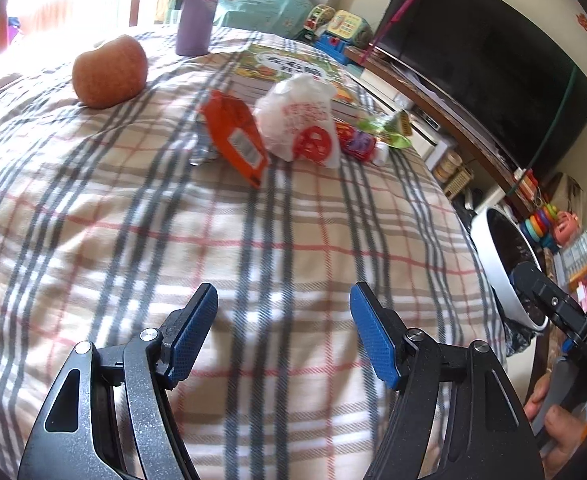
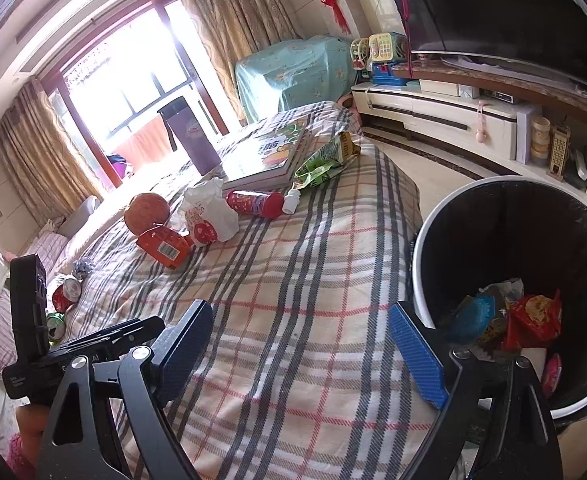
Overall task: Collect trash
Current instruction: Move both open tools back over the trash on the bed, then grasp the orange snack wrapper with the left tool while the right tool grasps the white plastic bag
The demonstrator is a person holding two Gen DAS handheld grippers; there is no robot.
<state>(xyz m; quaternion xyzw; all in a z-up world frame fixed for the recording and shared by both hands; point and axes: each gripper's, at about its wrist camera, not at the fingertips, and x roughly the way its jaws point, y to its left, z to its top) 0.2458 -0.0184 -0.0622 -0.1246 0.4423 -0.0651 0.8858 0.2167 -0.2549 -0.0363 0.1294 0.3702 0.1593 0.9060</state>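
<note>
On the plaid cloth [image 1: 253,240] lie an orange wrapper [image 1: 235,136] [image 2: 164,247], a crumpled white bag with red print [image 1: 299,120] [image 2: 209,212], a red tube [image 1: 357,142] [image 2: 255,202] and a green wrapper [image 1: 389,130] [image 2: 325,158]. My left gripper [image 1: 283,336] hovers open over bare cloth, well short of the wrappers. My right gripper [image 2: 305,350] is open too, empty, at the cloth's near edge beside the white bin [image 2: 425,240], which holds several wrappers. Crushed cans [image 2: 67,292] lie at the left edge.
An apple [image 1: 109,72] [image 2: 147,212], a purple flask [image 1: 197,8] [image 2: 191,138] and a stack of books [image 1: 289,66] [image 2: 269,156] stand on the cloth's far side. A TV [image 1: 485,52] on a low cabinet [image 2: 453,116] with toys lines the right wall.
</note>
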